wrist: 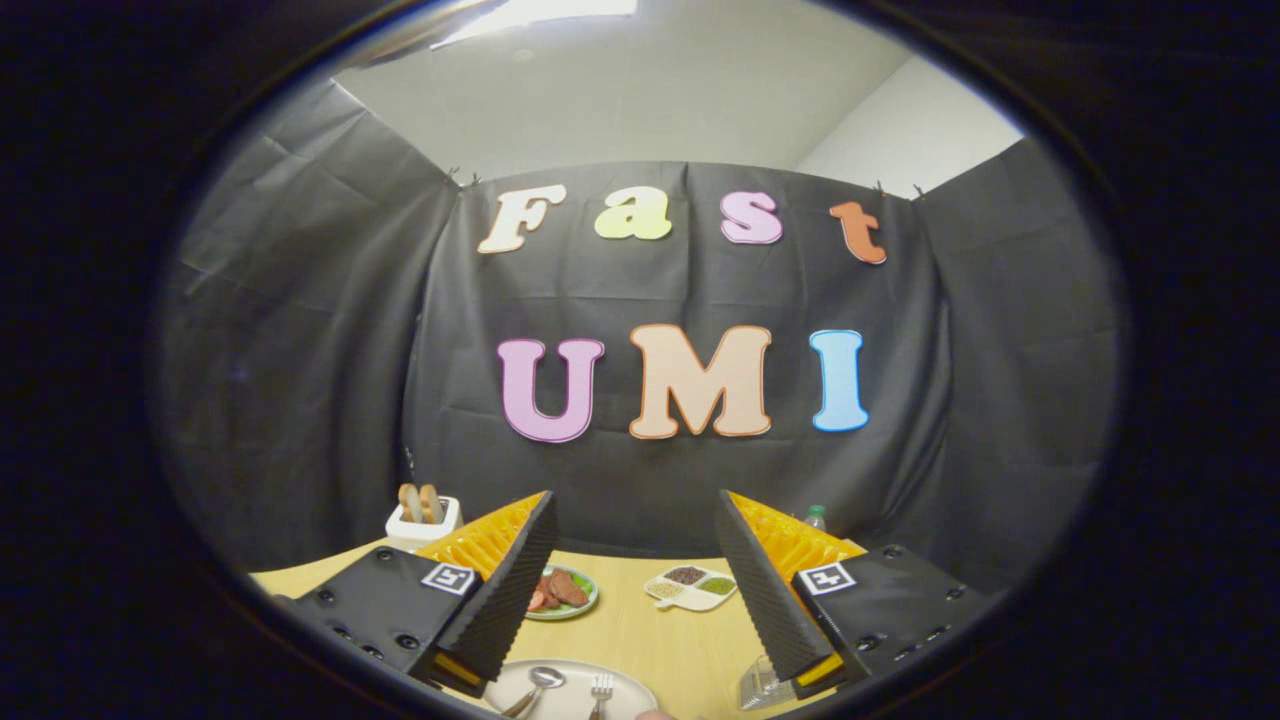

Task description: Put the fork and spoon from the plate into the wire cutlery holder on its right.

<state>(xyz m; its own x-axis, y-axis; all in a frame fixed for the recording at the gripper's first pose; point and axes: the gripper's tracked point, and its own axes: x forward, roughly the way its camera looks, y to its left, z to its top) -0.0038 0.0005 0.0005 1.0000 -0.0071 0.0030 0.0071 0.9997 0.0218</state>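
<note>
Gripper (635, 555) fingers stand wide apart in the lower middle of the frame, open and holding nothing, raised above a light wooden table (655, 630). Below and between the fingers, at the bottom centre of the frame, lies a pale round plate (625, 688), partly cut off. A metal spoon (540, 682) rests on the plate's left part, bowl pointing away, and a metal fork (601, 690) lies just right of it, tines pointing away; the two are near each other but apart. To the right of the plate, at the lower right, just beside the right finger, a silvery wire cutlery holder (762, 685) shows in part, the rest hidden behind that finger. Farther back on the table, between the fingers, sits a small green plate with sliced red sausage (562, 592), partly hidden by the left finger. To its right is a white divided dish holding dark, pale and green grains (692, 586). In the left middle of the frame, beyond the left finger, a white square holder with bread-like pieces (423, 515) stands at the table's far edge. A small bottle with a green cap (816, 517) peeks above the right finger.
</note>
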